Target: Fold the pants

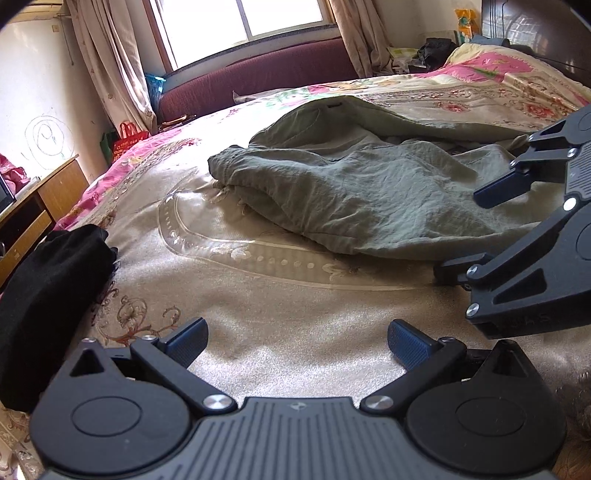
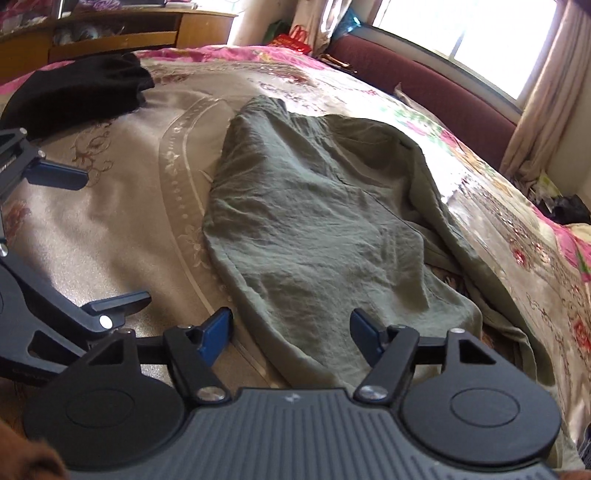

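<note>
Pants (image 1: 354, 184) of wrinkled grey-green cloth lie in a loose heap on the bed (image 1: 280, 314), over a shiny beige cover with a flower pattern and pink borders. Part of the cloth is doubled over itself, and one edge runs toward the near side of the bed.

In its own view the left gripper (image 1: 297, 345) hovers over bare cover, short of the pants, its fingers (image 1: 186, 343) spread wide with nothing between them. The right gripper (image 2: 291, 334) is at the near edge of the pants; its fingers (image 2: 216, 332) stand apart on either side of that edge, and the pads do not press on the cloth. Seen from the left wrist, the same gripper comes in from the right with both fingers clearly separated.

A black garment (image 1: 48, 306) lies bunched on the cover, well apart from the pants. Beyond the bed stand a dark red sofa (image 1: 258, 77), curtains (image 1: 110, 66) and a bright window (image 1: 240, 22).
</note>
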A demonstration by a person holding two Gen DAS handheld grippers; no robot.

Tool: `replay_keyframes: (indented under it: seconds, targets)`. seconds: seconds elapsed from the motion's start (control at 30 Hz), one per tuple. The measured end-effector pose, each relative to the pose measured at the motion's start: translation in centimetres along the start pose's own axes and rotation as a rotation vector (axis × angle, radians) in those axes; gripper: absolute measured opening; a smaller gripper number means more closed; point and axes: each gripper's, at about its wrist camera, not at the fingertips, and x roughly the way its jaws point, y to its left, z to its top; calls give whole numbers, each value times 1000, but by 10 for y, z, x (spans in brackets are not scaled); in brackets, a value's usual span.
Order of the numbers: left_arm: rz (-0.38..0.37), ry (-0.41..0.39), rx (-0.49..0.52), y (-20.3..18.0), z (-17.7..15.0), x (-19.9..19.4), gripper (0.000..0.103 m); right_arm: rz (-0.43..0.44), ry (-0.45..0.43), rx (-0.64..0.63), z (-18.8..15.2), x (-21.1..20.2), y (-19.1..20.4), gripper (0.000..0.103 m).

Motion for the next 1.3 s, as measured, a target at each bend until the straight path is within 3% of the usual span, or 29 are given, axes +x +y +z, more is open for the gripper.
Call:
replay_keyframes:
  seconds: [0.07, 0.13, 0.2, 0.27, 0.47, 0.67, 0.8, 0.97, 1.0, 1.07, 1.3]
  targets:
    - [-11, 4, -26, 6, -1, 1, 103, 33, 3, -42, 4, 6, 6, 53]
    - [-27, 4, -50, 11, 0, 2, 103, 58, 10, -81, 9, 11, 13, 27]
    - [-42, -2, -52, 14, 2, 2, 103, 57, 19, -79, 16, 14, 15, 11]
    - [-52, -15, -37, 15, 5, 1, 103, 90, 30, -2, 21, 10, 4, 3]
    - [-56, -70, 32, 1, 20, 8, 103, 254, -11, 278, 33, -30, -47, 2]
    - [99, -133, 95, -21, 48, 47, 103, 307, -31, 361, 35, -58, -69, 2]
    - [149, -153, 101, -18, 68, 68, 103, 330, -5, 388, 31, -66, -77, 2]
    - [286, -229, 208, -26, 78, 87, 103, 347, -8, 398, 31, -77, -84, 2]
    - [302, -227, 237, -28, 81, 93, 99, 347, -8, 396, 31, -78, -85, 2]
    - [310, -203, 272, -25, 85, 102, 65, 333, -2, 387, 30, -76, -84, 2]
    - [250, -156, 240, 6, 87, 104, 35, 260, 26, 247, 23, -58, -59, 10]
